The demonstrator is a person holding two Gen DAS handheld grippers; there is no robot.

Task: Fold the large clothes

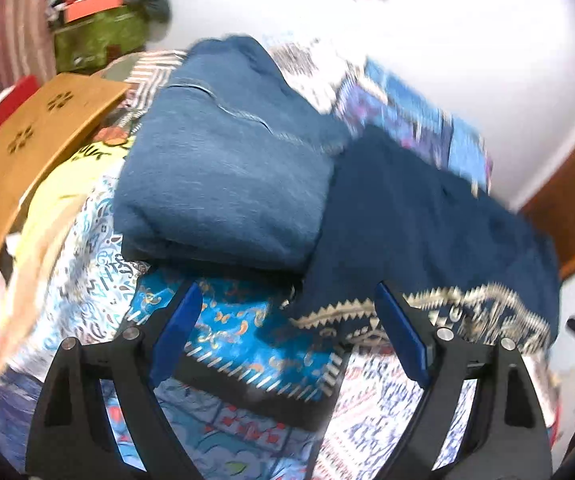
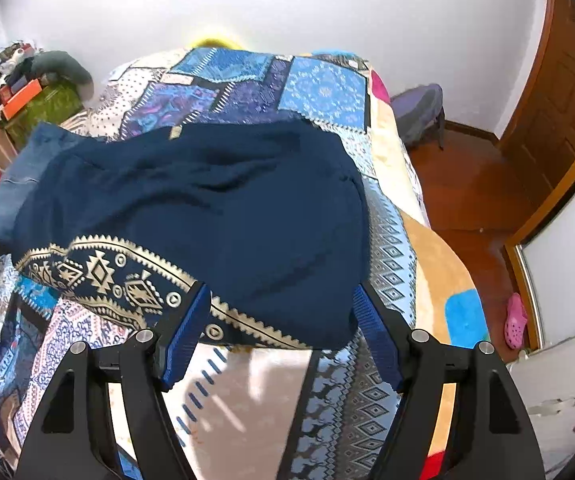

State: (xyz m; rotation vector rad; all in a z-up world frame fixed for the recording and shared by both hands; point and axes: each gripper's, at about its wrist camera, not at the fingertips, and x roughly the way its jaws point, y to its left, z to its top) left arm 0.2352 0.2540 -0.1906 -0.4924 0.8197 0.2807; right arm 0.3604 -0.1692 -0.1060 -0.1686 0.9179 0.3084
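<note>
A dark navy garment [image 2: 215, 208] with a gold patterned hem band [image 2: 99, 272] lies spread on the patterned bedspread [image 2: 247, 80]. It also shows in the left wrist view [image 1: 419, 216], right of a folded blue denim garment [image 1: 227, 176]. My right gripper [image 2: 283, 312] is open, its fingers straddling the navy garment's near hem edge without closing on it. My left gripper [image 1: 287, 308] is open and empty, hovering over the bedspread [image 1: 239, 332] near the hem's left end [image 1: 339, 316]. The denim's edge shows at the left in the right wrist view [image 2: 15, 184].
A wooden lap table [image 1: 27, 152] and a yellow cloth [image 1: 59, 188] lie left of the denim. A green cluttered stand [image 2: 43, 104] is by the far wall. A chair [image 2: 419, 112], wooden door [image 2: 559, 92] and pink shoe [image 2: 515, 320] stand right of the bed.
</note>
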